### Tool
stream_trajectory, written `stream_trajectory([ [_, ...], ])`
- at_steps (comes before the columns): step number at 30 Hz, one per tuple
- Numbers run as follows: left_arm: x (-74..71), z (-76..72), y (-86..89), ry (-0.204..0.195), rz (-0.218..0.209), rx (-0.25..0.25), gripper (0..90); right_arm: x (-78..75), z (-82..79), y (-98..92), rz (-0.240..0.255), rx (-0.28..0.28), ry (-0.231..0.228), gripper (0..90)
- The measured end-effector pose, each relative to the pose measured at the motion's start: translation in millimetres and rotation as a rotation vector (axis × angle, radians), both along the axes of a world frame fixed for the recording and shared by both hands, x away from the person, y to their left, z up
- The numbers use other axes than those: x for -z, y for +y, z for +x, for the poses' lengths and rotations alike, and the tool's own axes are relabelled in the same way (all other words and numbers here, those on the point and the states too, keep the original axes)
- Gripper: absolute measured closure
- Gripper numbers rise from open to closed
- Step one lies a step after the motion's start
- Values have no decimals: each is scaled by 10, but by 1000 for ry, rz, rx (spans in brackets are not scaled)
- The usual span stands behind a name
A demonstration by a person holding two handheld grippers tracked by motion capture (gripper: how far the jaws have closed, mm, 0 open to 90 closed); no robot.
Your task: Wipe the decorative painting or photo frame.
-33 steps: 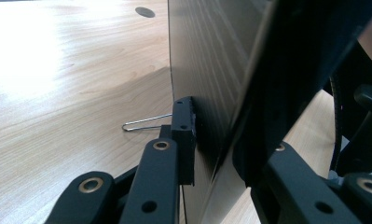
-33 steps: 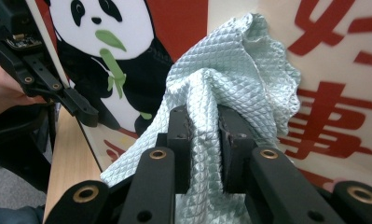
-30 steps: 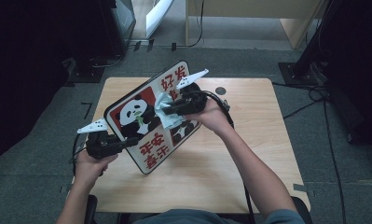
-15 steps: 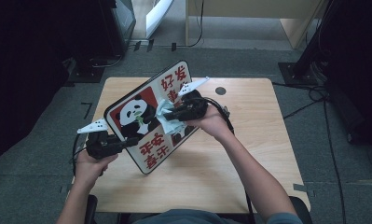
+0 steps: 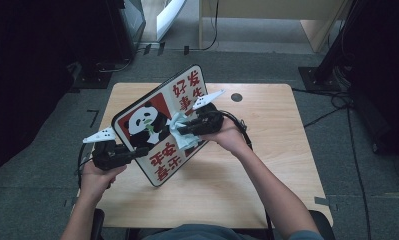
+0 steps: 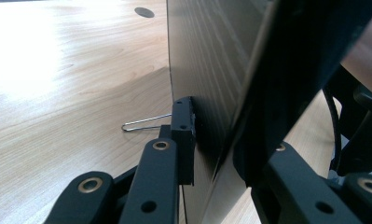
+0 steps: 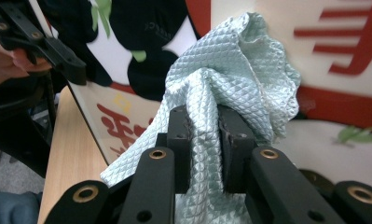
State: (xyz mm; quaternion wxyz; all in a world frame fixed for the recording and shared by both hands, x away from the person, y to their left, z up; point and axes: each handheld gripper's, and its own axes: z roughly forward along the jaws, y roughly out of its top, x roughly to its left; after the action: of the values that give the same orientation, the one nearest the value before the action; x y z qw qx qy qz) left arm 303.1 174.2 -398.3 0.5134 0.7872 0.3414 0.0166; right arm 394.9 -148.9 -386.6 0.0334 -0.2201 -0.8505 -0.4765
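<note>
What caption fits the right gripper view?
Right gripper pinching a pale green cloth against a panda sign held at its edge by the left gripper.

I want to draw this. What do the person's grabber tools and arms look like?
Both grippers, left and right, are black, with two flat jaws on bars joined by brass-ringed pivots. Each has a pale three-cornered plate on top. A black cable trails from the right one. The forearms are bare, with no sleeves there.

Left gripper (image 5: 129,154), held low at the left in the high view, jaws clamped. Right gripper (image 5: 184,129), reached across from the right on an extended forearm, jaws pinched together.
</note>
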Motion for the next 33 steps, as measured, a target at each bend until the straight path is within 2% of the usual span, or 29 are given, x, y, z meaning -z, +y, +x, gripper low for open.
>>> stream_trajectory([
  [15, 0, -2, -3, -1, 0, 1, 765, 317, -60, -65, -8, 11, 41, 776],
  [19, 0, -2, -3, 0, 0, 2, 765, 394, -83, -85, 0, 16, 25, 776],
  [29, 0, -4, -6, 0, -1, 3, 764, 628, -126, -139, -26, 30, 60, 774],
  [33, 0, -2, -6, 0, -2, 4, 763, 703, -151, -147, -26, 34, 55, 774],
])
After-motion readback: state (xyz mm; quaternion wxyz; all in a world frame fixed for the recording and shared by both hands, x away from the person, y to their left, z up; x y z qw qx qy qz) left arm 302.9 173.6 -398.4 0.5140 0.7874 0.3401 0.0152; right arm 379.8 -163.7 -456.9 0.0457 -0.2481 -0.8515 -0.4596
